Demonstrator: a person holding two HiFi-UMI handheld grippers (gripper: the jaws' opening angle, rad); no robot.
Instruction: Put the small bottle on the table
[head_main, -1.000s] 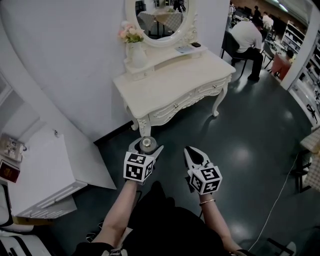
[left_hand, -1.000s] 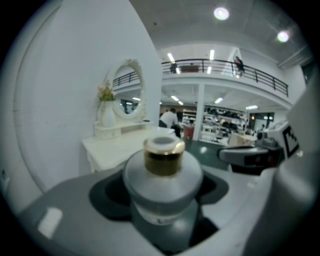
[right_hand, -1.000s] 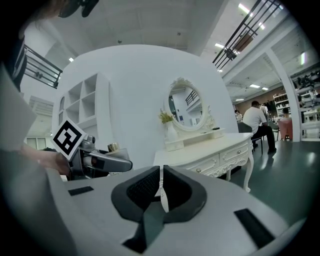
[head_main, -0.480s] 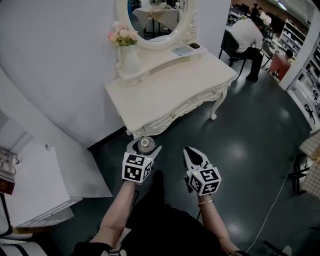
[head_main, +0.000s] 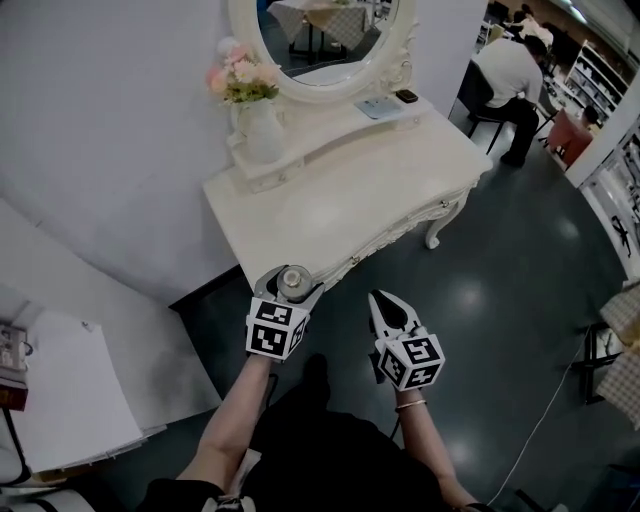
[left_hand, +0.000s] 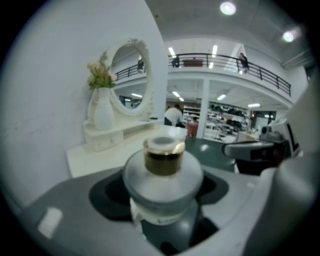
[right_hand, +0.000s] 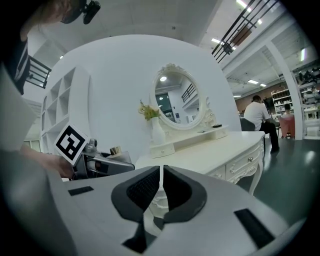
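Firmly, left gripper (head_main: 288, 279) clamps small bottle (left_hand: 162, 172) (upright).

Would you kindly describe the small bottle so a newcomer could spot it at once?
Find the white dressing table with its oval mirror. Before its near edge the left gripper clamps the small bottle: squat, frosted, with a gold collar.

A white-framed oval mirror (head_main: 320, 40) stands against the white wall (head_main: 100, 150), with a white ceramic vase (head_main: 262, 132) of pink flowers (head_main: 240, 78) just beside it on the left. Far right, a white-shirted person (head_main: 510, 72) sits over glossy dark floor (head_main: 500, 300).
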